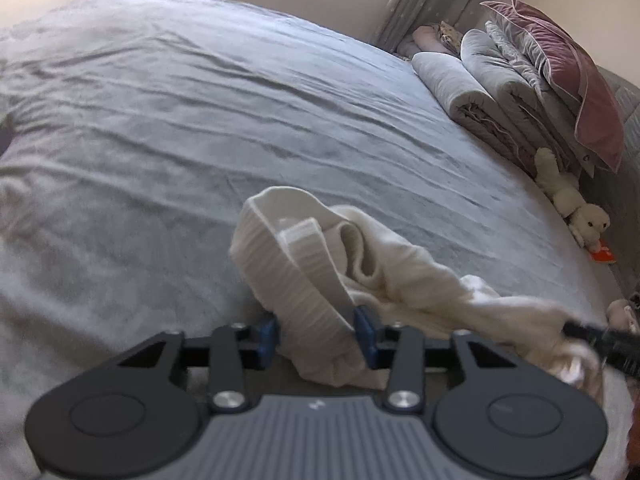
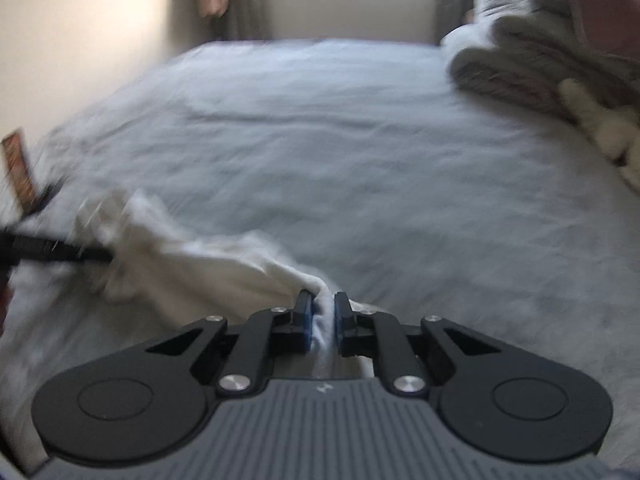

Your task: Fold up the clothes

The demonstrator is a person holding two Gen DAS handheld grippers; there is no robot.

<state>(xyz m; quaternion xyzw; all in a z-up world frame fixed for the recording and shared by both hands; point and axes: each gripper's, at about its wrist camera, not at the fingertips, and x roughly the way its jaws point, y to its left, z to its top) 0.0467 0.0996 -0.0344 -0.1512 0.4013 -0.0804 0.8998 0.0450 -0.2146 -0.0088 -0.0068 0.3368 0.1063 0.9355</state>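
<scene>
Left wrist view: my left tool straddles the ribbed waistband of a cream garment, its blue pads standing partly apart with the band filling the gap between them. The right-hand pad touches the fabric; whether the other one presses I cannot tell, so I read this as a loose hold at best. I judge the ribbed band was chosen because it is the stiffest, most findable edge of the piece.

Right wrist view: my right tool is nearly closed, pinching a thin gathered fold of the same garment between its pads. The picture is blurred, so finer detail of the cloth is lost. The two tools hold opposite ends, and the cloth runs between them in a slack, bunched rope, resting on the grey bed. I take this as the spreading step: two far-apart holds let me draw the piece flat before any fold is made, and no fold is made yet.

Open room: the bed ahead of both tools is bare and wide, wrinkled but unobstructed. To the right, well apart from the garment, stand rolled blankets with a pink pillow on top, and a white plush toy near the bed's edge. I would spread toward the bare centre and away from that side.
</scene>
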